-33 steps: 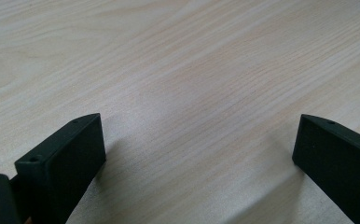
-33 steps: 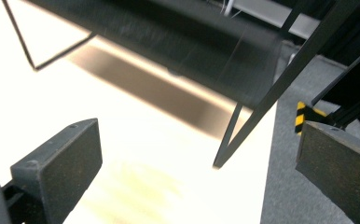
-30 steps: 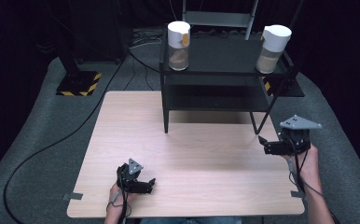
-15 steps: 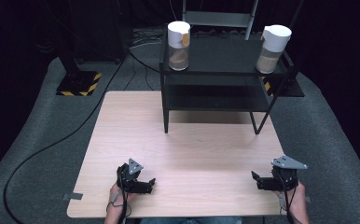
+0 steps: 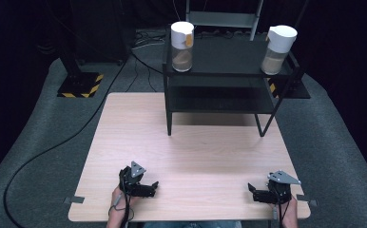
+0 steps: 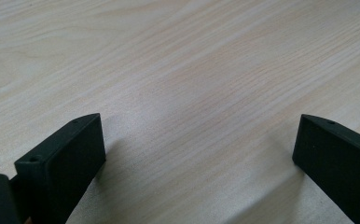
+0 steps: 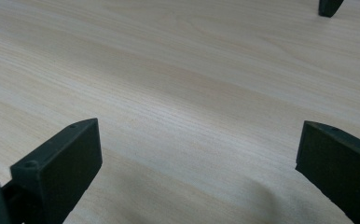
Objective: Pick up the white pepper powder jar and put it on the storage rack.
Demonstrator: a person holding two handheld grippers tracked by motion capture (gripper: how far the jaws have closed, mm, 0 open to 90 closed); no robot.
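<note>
Both grippers are black. The left gripper (image 5: 154, 185) carries a small grey three-cornered plate on top, and a thin cable trails from it at 6 o'clock. The right gripper (image 5: 251, 188) has a wider grey plate. Each jaw is a flat, rectangular black block with a small round screw hole near its upper edge.

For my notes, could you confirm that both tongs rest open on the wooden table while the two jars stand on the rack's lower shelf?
Not quite: the high view shows the two jars on the rack's top shelf, not the lower one. Left tongs and right tongs do rest open on the wooden table.
</note>
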